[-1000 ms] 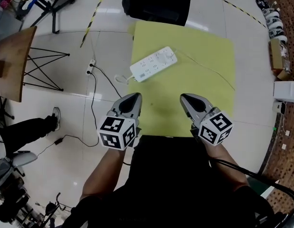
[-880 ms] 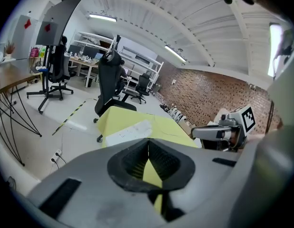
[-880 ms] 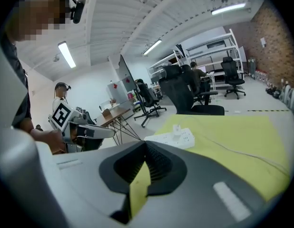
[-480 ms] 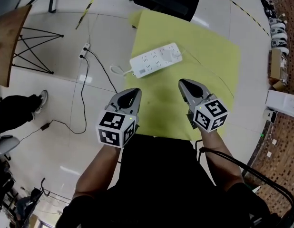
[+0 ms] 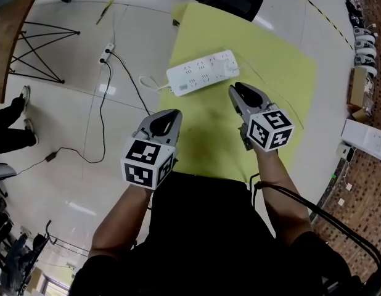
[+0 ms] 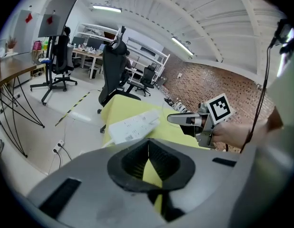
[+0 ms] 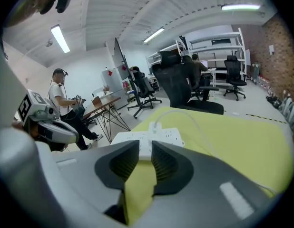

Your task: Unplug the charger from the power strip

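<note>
Right claw, empty, jaws just opening: charger ahead of it, plugged into power strip on yellow surface; advise squaring jaws on charger body, closed left claw pinning strip, pulling straight out.

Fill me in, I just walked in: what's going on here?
A person holds a gripper in each hand over a yellow mat. The right gripper's jaws have just been opening, nothing between them, close to the power strip, whose charger is plugged in. The left gripper is shut and empty.
</note>
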`<state>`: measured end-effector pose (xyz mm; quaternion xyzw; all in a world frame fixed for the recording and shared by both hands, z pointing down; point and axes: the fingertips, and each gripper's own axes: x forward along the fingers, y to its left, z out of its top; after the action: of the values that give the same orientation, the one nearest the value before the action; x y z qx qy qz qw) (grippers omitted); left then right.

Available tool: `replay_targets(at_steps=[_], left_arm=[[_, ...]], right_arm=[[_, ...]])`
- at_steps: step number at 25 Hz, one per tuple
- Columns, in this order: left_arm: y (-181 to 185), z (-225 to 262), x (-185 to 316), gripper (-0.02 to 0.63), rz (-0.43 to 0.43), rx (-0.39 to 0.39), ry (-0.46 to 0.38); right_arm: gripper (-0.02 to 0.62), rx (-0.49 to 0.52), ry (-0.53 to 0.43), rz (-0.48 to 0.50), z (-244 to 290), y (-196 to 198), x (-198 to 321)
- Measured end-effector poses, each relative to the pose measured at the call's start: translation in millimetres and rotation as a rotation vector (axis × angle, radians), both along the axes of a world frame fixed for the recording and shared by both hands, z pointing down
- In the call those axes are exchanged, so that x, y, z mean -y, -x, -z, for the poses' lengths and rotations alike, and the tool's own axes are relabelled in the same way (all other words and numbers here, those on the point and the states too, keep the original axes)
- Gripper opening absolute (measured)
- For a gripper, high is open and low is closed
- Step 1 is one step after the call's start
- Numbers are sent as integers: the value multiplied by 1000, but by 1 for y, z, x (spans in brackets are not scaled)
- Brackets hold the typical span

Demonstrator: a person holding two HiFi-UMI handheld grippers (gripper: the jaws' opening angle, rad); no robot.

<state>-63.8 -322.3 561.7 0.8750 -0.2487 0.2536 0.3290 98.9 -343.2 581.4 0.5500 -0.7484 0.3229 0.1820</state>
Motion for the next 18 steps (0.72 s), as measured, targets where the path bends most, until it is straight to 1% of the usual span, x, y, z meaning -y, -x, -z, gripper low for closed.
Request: replay_targets(at_steps=[2,4,8,18], left_arm=[[1,-4,-1,8,5,4,8],[4,-6,-2,8,13,8,17],[8,-9,-4,8,25,13,30],[19,-10,-3,8,68,6,54]], right_arm=[[100,5,9,-1,-6,-1,5],[138,4,16,-6,-11,-2,11],[193,-26,10,-27,-16,-8,24],[199,-20,10,-19,-27,0,52]])
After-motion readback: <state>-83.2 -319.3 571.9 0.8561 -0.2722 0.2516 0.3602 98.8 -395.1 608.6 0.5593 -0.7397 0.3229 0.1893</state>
